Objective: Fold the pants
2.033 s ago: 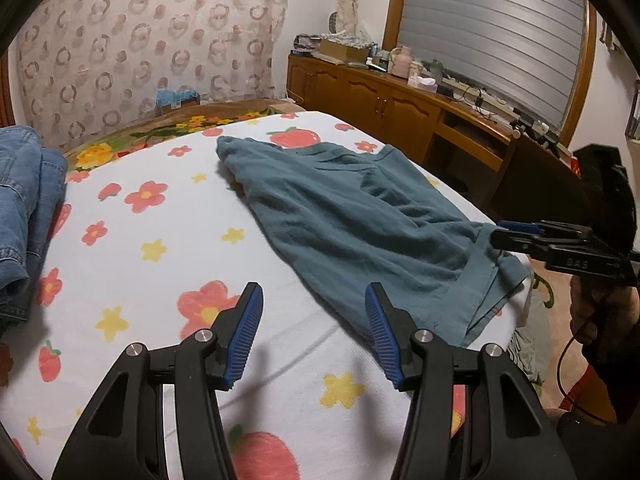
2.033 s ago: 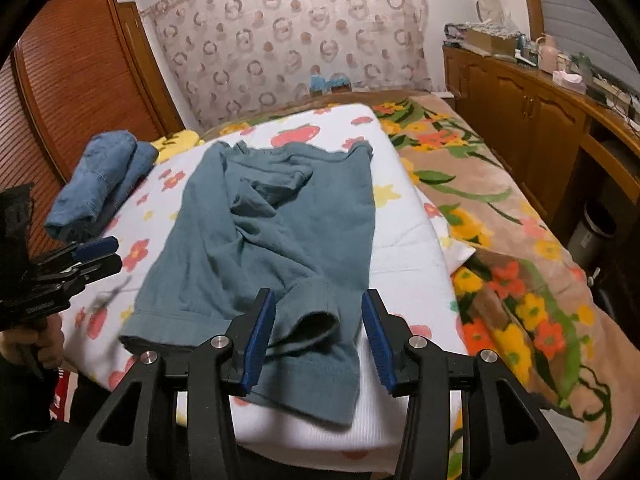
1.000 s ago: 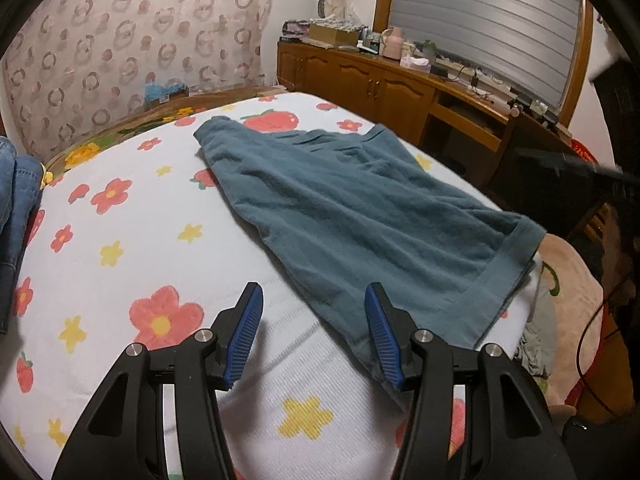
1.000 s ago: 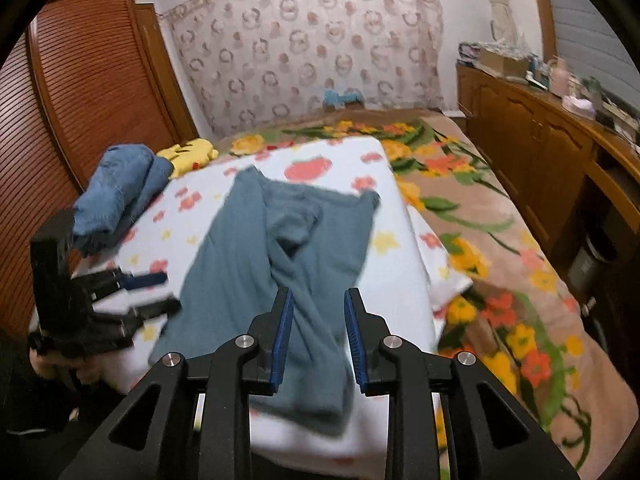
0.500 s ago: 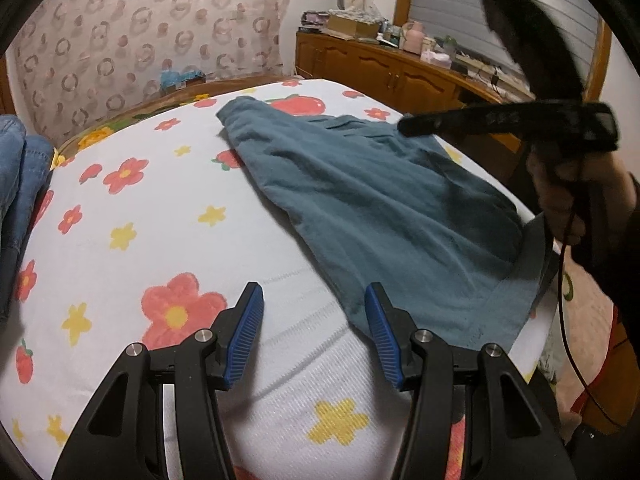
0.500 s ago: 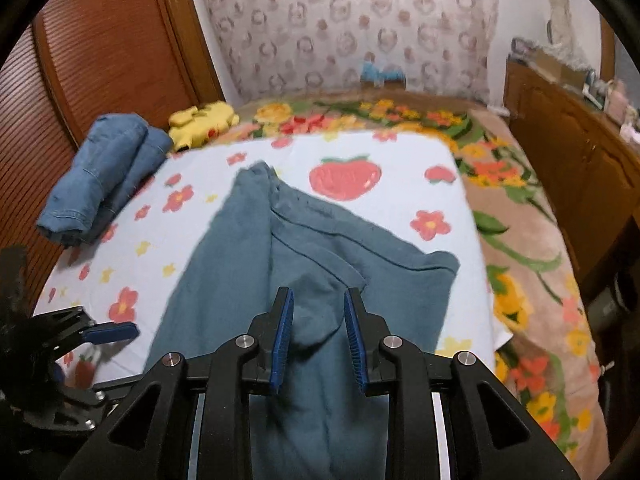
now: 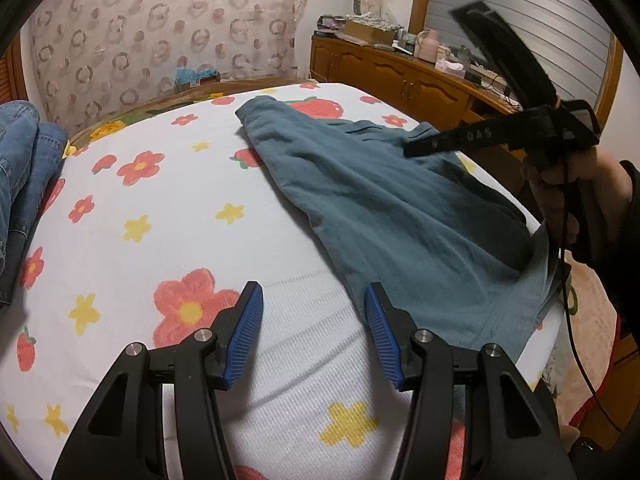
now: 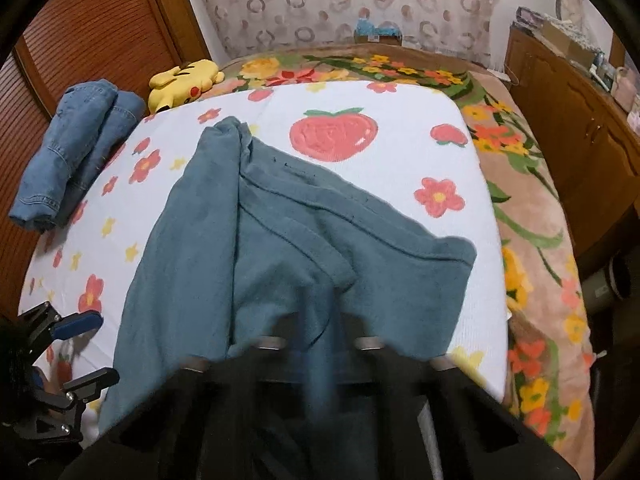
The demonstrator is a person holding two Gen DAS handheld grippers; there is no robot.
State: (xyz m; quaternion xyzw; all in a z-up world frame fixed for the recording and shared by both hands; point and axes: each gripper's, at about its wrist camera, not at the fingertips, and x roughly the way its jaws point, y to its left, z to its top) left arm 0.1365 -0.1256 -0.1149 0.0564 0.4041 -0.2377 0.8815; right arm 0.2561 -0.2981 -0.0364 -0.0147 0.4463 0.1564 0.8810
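One teal pants (image 8: 280,248) (two tools (image 7: 312,336) nearby)

Home bedroom: bed (image 8: 400,168) with floral sheet, wooden dresser (image 7: 400,80), wardrobe (image 8: 92,28), plush toy (image 8: 184,80)

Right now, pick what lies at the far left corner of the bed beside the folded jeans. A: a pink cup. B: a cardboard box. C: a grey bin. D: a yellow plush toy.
D: in the right wrist view a yellow plush toy lies just past the folded jeans, near the wooden wardrobe.
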